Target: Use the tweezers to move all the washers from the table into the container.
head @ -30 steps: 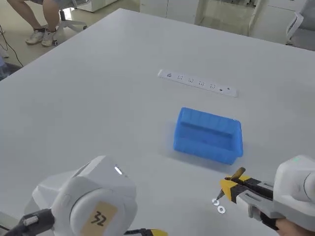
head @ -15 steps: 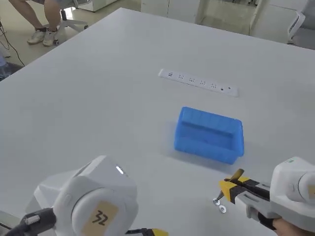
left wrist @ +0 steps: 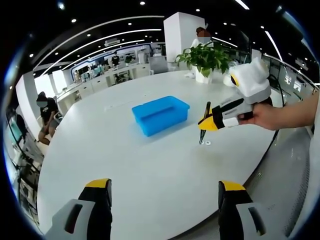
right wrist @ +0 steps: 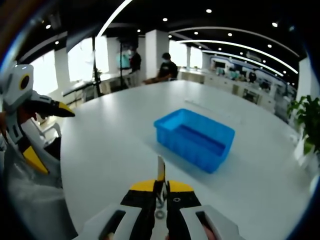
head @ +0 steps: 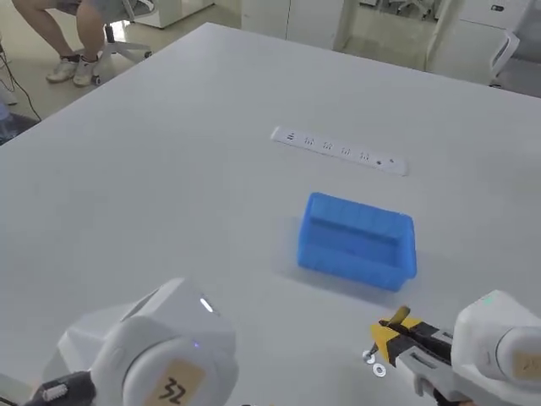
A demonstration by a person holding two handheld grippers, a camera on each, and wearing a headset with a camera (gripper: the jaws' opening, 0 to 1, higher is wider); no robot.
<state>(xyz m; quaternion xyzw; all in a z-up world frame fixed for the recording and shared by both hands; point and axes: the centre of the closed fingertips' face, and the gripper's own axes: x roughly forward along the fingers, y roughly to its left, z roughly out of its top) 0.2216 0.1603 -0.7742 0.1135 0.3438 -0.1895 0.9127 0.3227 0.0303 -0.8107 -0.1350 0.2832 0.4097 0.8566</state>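
Two washers [head: 379, 370] (small flat metal rings) lie side by side on the smooth white counter [head: 194, 169], near the front edge and on the near side of the container [head: 357, 241], apart from it. The right gripper [head: 390, 330] has its yellow-tipped fingers [right wrist: 150, 187] clamped together on the tweezers [head: 397, 321]. The tweezers are a thin flat strip, and their long axis stands steep. The pointed end is down at the washers and the bronze-looking butt end rises up and back toward the container. In the left gripper view the tweezers [left wrist: 204, 122] come down to the counter just beside one washer [left wrist: 207, 143]; whether the tips actually touch it can't be told. In the right gripper view the blade [right wrist: 160, 172] points straight out along the fingers toward the container [right wrist: 195, 137].

The container is a blue plastic bin, rectangular with rounded corners and open on top. In the head view its long side runs roughly parallel to the white power strip [head: 338, 150] lying flat behind it.

The left gripper [left wrist: 162, 197] hangs above the counter's near edge with its fingers [left wrist: 97, 200] wide apart and gripping nothing. It faces the container [left wrist: 160, 114] and the right gripper [left wrist: 206, 124]. A potted plant [left wrist: 205, 57] stands at the counter's far side.
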